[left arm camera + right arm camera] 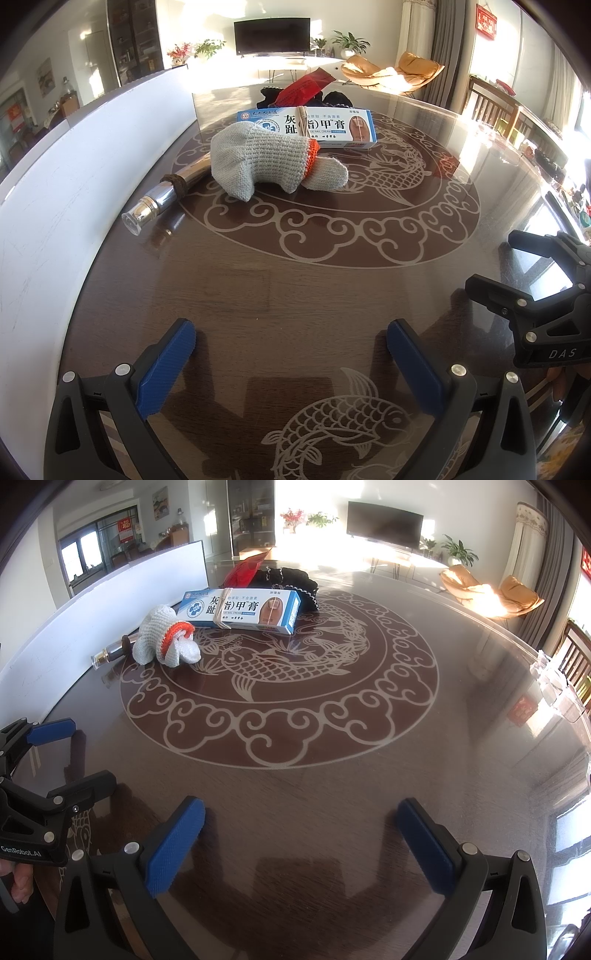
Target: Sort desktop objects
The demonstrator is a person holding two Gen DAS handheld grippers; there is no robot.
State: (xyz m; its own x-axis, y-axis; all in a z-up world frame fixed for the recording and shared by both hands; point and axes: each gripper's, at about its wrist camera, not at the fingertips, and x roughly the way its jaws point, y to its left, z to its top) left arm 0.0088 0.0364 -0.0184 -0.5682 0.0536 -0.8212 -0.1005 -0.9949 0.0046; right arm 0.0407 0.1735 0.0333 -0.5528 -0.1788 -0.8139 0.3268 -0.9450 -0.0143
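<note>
Sorting looks unstarted: the left gripper (291, 354) and right gripper (301, 834) hover wide open and empty, needing a reach toward the knit glove (266, 162) and cream box (325, 127) clustered at twelve o'clock.

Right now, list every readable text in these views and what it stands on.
"灰趾(指)甲膏": blue-and-white box, partly crossed by a band.
"NAIL CREAM": same box; its smaller print is too blurred.
"DAS": right tongs body.
"GenRobot.AI": left tongs body.
Red wall hangings: unreadable.
</note>
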